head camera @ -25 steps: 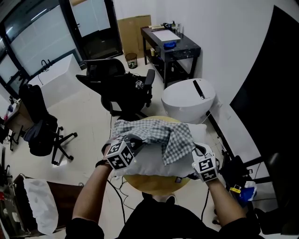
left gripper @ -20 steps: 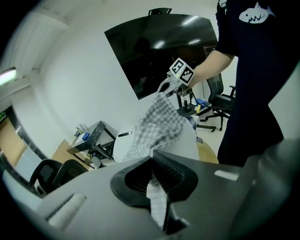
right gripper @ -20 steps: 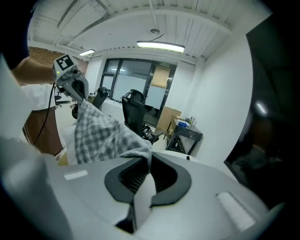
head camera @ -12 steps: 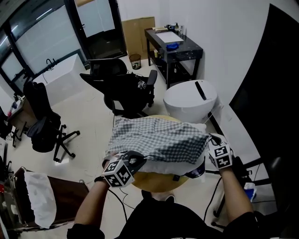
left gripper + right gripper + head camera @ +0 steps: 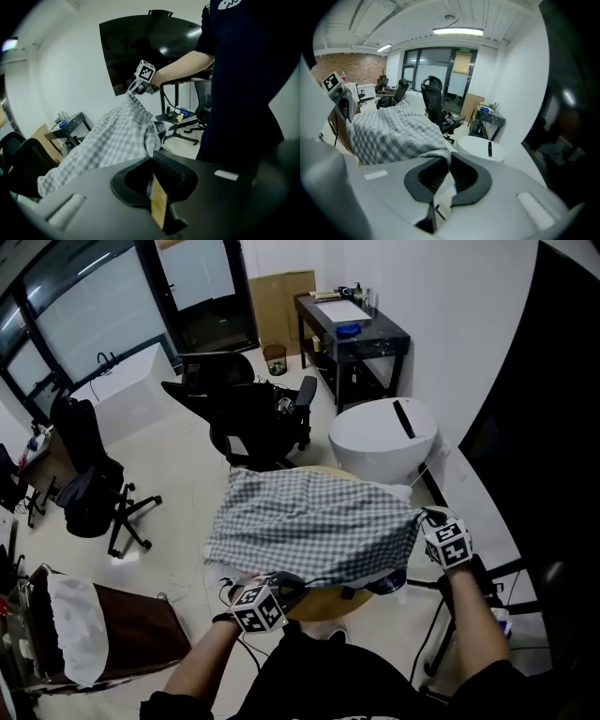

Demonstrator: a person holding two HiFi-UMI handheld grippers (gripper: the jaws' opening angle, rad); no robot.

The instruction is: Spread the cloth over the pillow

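Checked cloth (image 5: 314, 526): stretched over pillow (image 5: 400, 490); left gripper (image 5: 291, 584), right gripper (image 5: 422, 517) each clamped on a near corner, so it lies taut for spreading.

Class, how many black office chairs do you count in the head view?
2: one office chair just beyond the checked cloth, another farther left. A third may be cut off at the left edge.

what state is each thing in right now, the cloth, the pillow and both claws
cloth: stretched out flat, held at two corners
pillow: almost fully covered, one corner showing
left claw: shut on the cloth
right claw: shut on the cloth
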